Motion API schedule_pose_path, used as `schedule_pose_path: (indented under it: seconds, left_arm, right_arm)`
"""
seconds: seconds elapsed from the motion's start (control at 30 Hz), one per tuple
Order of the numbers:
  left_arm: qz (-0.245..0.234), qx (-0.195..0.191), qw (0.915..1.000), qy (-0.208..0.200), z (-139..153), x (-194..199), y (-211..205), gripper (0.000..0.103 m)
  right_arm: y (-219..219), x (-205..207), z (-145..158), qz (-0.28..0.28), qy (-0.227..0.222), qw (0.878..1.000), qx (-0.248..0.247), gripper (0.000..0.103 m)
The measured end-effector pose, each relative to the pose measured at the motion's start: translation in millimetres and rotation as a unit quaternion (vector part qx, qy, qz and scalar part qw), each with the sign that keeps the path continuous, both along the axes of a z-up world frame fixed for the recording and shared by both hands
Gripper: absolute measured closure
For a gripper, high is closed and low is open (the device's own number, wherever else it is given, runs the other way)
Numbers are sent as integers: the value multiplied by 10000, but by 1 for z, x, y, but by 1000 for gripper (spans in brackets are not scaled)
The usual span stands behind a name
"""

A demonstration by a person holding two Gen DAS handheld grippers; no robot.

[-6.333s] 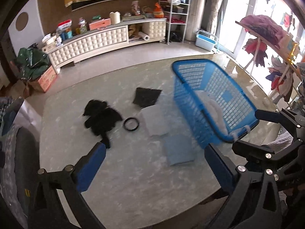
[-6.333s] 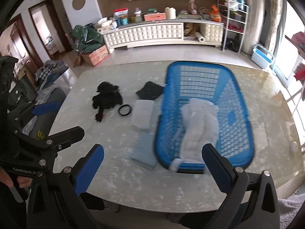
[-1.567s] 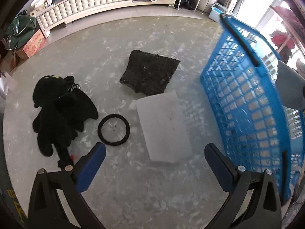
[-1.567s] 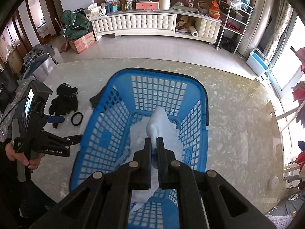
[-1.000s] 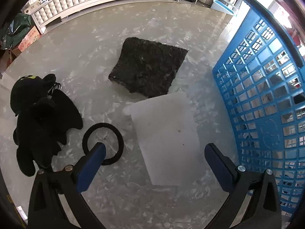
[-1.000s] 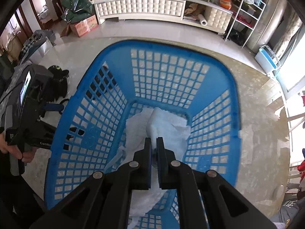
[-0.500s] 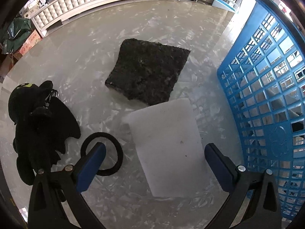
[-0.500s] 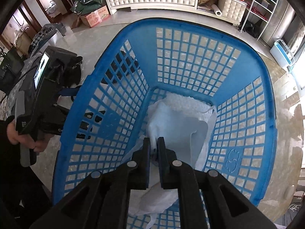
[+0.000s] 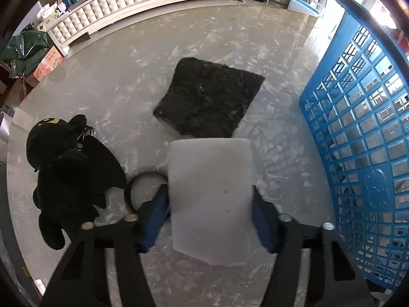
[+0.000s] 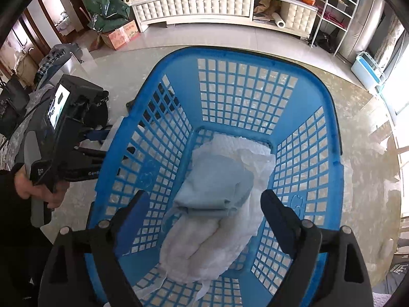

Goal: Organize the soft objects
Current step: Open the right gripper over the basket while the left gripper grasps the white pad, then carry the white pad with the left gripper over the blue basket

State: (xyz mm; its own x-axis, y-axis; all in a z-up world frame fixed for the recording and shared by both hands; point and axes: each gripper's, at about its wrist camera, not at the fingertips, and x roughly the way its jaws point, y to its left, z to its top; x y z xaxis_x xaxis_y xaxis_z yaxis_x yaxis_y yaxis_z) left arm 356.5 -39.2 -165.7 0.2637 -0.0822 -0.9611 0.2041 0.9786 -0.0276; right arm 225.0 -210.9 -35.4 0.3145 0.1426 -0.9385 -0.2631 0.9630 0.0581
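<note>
In the left wrist view my left gripper (image 9: 211,212) is shut on a white foam pad (image 9: 212,194), its blue pads pressed against the pad's two side edges. A dark square sponge (image 9: 208,101) lies just beyond it; a black plush toy (image 9: 69,171) and a black ring (image 9: 135,186) lie to the left. The blue basket (image 9: 358,133) stands at the right. In the right wrist view my right gripper (image 10: 204,212) is open above the basket (image 10: 332,128), over a light blue folded cloth (image 10: 217,186) lying on a white towel (image 10: 230,225).
The marble table (image 9: 127,76) carries everything. A white cabinet (image 9: 122,7) runs along the far wall, with a cardboard box (image 9: 46,62) on the floor. My left gripper's body and hand show in the right wrist view (image 10: 58,140), left of the basket.
My left gripper closed on the white foam pad, which was lying free before. My right gripper opened and let the light blue cloth drop onto the white towel in the basket.
</note>
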Motion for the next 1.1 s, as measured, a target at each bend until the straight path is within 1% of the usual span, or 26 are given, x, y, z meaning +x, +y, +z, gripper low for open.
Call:
schedule_pose_path:
  seconds: [0.1,0.2,0.37,0.5,0.53,0.67,0.8,0.83,1.0,1.03,1.1]
  left_arm:
    - [-13,-47,10000,-14,3,-1,1,50]
    - [-38,-135,9999,-36,7,-9,6,50]
    - [-120,-266,9995,-144,25,-23,11,50]
    - [-130,-445,9986,-260,46,-39,15,50]
    - [-135,-463,9984,-283,53,-44,22,50]
    - [-185,-458,9977,-464,78,-65,23,50]
    - [-219,-475,9964,-660,103,-77,22,50]
    - [-231,-492,9961,-688,105,-77,24,50]
    - [-385,-544,9935,-918,136,-99,15,50]
    - [-413,-552,9932,-942,136,-99,13,50]
    - [-502,-578,9920,-1006,146,-106,7,50]
  right_arm:
    - [-2,-4,1,-46,19,10000,-75,12]
    - [-4,-10,3,-151,-5,9998,-97,10]
    - [-8,-23,15,-295,-104,9994,-131,5]
    - [-11,-36,24,-388,-186,9989,-179,4]
    - [-12,-39,26,-421,-202,9987,-199,4]
    - [-18,-53,35,-551,-263,9977,-282,4]
    - [-25,-61,39,-672,-310,9968,-304,3]
    - [-27,-64,42,-696,-341,9965,-308,3]
    - [-35,-74,45,-804,-435,9954,-302,1]
    - [-37,-76,45,-838,-431,9951,-293,1]
    - [-40,-79,42,-891,-445,9946,-303,1]
